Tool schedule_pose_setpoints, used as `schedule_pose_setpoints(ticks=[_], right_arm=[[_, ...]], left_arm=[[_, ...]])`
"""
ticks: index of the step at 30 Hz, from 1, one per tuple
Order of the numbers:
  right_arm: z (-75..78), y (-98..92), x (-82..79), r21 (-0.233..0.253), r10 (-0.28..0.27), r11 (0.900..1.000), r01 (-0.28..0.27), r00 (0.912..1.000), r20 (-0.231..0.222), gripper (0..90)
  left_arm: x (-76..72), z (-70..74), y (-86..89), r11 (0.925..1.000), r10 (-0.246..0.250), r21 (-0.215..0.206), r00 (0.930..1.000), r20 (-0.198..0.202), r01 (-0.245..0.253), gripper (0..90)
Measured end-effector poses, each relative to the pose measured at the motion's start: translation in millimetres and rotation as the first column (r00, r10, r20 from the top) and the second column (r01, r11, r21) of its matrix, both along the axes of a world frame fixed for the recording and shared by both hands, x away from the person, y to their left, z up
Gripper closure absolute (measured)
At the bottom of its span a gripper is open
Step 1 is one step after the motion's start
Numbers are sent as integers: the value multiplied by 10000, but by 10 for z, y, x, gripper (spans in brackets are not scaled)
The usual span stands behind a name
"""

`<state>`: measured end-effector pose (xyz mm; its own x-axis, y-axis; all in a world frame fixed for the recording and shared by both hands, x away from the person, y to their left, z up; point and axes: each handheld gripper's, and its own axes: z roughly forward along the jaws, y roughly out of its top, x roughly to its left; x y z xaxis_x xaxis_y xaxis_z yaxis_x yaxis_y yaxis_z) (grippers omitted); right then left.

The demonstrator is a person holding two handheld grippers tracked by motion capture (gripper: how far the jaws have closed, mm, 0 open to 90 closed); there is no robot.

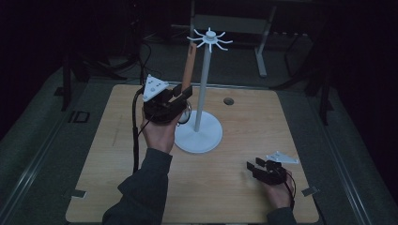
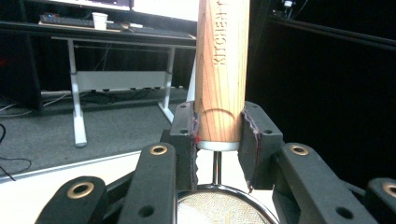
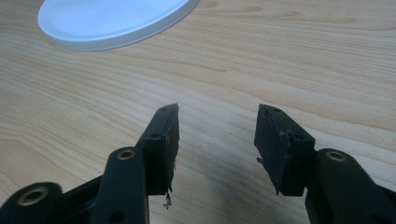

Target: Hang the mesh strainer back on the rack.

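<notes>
**Strainer handle raised beside the white rack**

Left tongs [image 1: 180,93] clench the wooden handle [image 2: 220,70] of a mesh strainer [image 2: 219,207], held upright above the counter [image 1: 108,154]. The handle points to 12 o'clock, its top just at 9 o'clock of the rack's hook crown [image 1: 210,38]. The white rack [image 1: 199,133] stands at the counter's middle, its pole just at 3 o'clock of the tongs, its round base touching the counter below them. A small round hole [image 1: 228,101] lies at 1 o'clock of the base. Right tongs [image 3: 217,133] rest released near the counter's 5 o'clock corner, gripping nothing, well apart from the rack.
</notes>
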<state>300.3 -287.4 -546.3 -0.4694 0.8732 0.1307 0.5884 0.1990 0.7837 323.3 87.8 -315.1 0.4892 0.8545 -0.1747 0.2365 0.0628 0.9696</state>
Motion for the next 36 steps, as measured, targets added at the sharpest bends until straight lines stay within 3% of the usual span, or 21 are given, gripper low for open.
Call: schedule_pose_setpoints(ticks=[22, 31, 36], right_arm=[[4, -5, -3, 17, -16, 10000, 16, 10000, 11, 493], [4, -3, -5, 16, -3, 10000, 3, 10000, 15, 492], [3, -5, -4, 14, -3, 10000, 3, 10000, 10, 492]], left_arm=[[157, 16, -56, 9999, -115, -45, 9992, -384, 113, 695], [249, -31, -101, 9993, -380, 38, 9963, -769, 385, 691], [238, -32, -66, 9995, -310, -55, 9969, -718, 307, 653]])
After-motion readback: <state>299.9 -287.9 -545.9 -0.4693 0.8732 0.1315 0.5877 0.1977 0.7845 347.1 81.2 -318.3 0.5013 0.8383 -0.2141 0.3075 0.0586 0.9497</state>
